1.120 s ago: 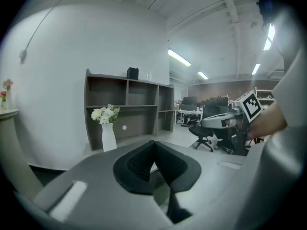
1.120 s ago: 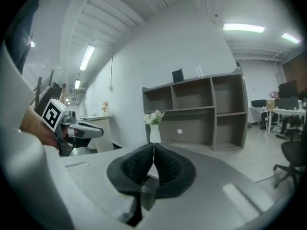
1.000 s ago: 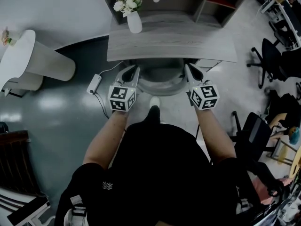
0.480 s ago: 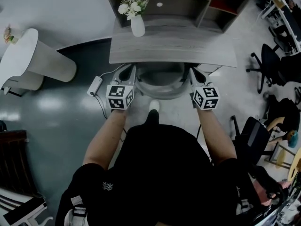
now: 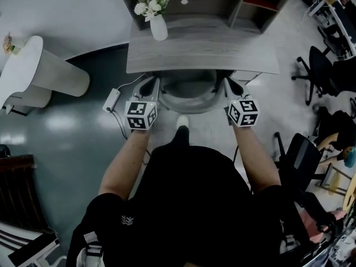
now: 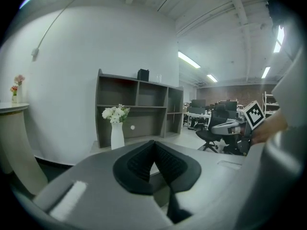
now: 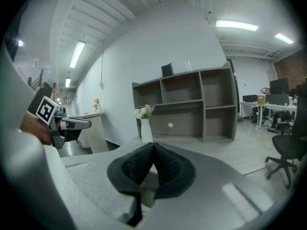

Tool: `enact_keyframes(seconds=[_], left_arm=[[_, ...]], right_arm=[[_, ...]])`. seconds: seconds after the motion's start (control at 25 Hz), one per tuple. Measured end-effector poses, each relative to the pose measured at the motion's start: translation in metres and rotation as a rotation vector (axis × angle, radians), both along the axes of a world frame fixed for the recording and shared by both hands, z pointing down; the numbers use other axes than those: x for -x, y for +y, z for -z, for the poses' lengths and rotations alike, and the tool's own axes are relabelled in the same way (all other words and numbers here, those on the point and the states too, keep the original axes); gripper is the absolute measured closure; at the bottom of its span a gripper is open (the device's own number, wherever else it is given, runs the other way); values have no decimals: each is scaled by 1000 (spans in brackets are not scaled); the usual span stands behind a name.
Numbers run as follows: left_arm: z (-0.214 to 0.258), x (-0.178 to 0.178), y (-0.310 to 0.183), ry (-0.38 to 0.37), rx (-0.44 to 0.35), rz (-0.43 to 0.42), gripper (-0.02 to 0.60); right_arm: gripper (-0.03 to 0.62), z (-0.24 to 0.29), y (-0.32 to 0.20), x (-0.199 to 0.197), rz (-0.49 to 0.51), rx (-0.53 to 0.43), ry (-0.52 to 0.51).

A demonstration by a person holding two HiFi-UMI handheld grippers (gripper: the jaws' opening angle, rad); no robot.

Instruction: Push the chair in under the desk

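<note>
Both grippers clenched shut on nothing, flanking the chair.
The left gripper (image 5: 149, 85) and the right gripper (image 5: 231, 84) sit at either end of the grey chair's (image 5: 189, 95) curved back, its seat mostly under the desk (image 5: 203, 53).

Grey chair (image 5: 189, 96), curved back protruding, seat tucked under grey wooden desk (image 5: 203, 52)

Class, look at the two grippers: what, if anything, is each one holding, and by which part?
Nothing is gripped. The left gripper and the right gripper both have their jaws shut with nothing between them. They sit at either side of the chair.
</note>
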State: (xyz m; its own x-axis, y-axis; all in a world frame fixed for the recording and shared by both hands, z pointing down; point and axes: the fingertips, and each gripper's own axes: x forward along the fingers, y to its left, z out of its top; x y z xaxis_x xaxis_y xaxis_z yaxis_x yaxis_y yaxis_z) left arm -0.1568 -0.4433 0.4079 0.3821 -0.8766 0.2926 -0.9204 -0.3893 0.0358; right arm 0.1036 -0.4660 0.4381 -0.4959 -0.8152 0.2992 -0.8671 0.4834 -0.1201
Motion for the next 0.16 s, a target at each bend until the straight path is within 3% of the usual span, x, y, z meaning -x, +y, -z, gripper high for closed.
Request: enact_keyframes(seconds=[0.16], left_arm=[[3, -9, 1, -17, -4, -19, 574]], right_arm=[[592, 2, 0, -8, 3, -14, 34]])
